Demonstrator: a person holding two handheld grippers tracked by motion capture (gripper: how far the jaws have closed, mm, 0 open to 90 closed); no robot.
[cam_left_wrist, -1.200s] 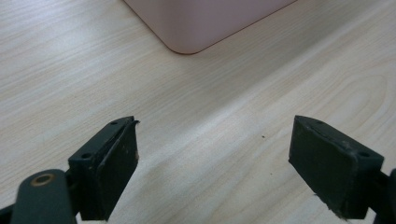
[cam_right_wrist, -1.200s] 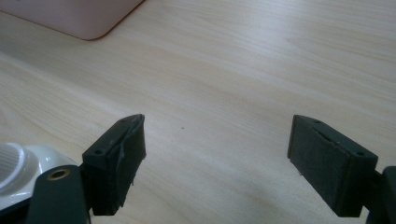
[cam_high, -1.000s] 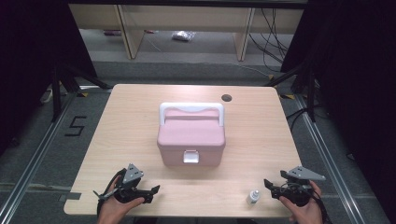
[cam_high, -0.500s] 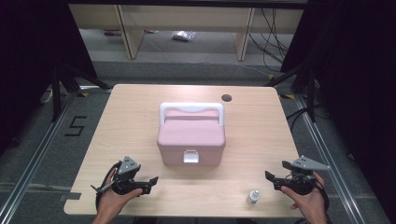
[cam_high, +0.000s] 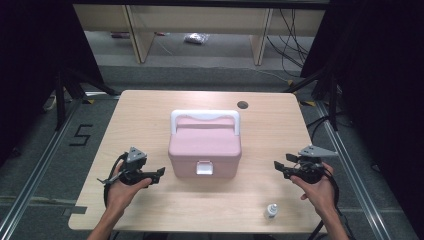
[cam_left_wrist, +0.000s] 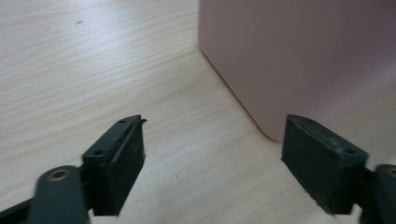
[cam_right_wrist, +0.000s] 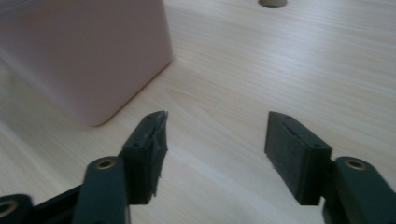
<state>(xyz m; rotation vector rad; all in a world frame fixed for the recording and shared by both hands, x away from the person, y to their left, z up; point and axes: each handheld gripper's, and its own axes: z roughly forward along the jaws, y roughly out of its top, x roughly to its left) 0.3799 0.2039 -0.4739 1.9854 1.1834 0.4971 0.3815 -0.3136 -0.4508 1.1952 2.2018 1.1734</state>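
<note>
One pink box (cam_high: 205, 150) and one small bottle (cam_high: 270, 210) on a table (cam_high: 150, 115) — box between left gripper (cam_high: 161, 173) and right gripper (cam_high: 276, 165), both spread, jaws just narrowing, empty.

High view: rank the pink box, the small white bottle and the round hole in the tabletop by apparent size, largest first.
1. pink box, by far the largest.
2. small white bottle.
3. round hole.
The bottle and hole look close in size; the bottle sits nearer the camera, so their order is unsure.
</note>
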